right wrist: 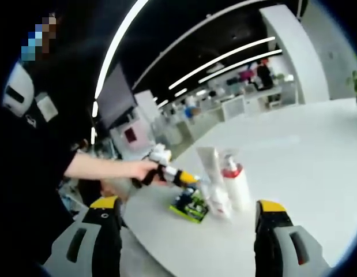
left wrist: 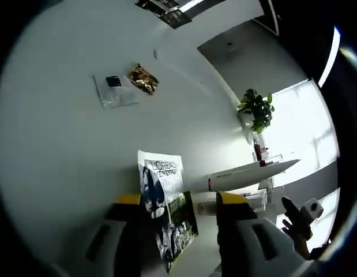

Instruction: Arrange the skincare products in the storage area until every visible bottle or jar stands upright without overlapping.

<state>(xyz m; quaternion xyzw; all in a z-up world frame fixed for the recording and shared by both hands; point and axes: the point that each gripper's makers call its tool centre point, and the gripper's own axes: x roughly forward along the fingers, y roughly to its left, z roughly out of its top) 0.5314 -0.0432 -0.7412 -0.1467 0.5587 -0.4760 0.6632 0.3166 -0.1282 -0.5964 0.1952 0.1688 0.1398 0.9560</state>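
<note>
Tabletop (left wrist: 63, 150) spreads white across my left gripper view. At upper left of that frame lie a clear plastic packet (left wrist: 113, 91) and, just beside it to the right, a crumpled gold wrapper (left wrist: 143, 79). Lower centre, my left hand-held gripper (left wrist: 181, 210) has its yellow-tipped jaws set wide, and between them lie a white L'Oreal sachet (left wrist: 160, 176) and a green packet (left wrist: 181, 226), overlapping. A white tube (left wrist: 247, 172) lies flat, running from centre toward the right. At far right a potted plant (left wrist: 256, 108) sits near the bright window.

In my right gripper view, a person in dark clothing fills the left side, forearm reaching toward the centre. My right hand-held gripper (right wrist: 190, 213) has its jaws spread wide at the bottom of the frame, with nothing between them. At centre, the left hand-held gripper meets a cluster on the tabletop: the green packet (right wrist: 190, 206) lying flat, the white tube (right wrist: 210, 167) upright, and just right of it a white pump bottle (right wrist: 235, 182) with a red collar, standing.
</note>
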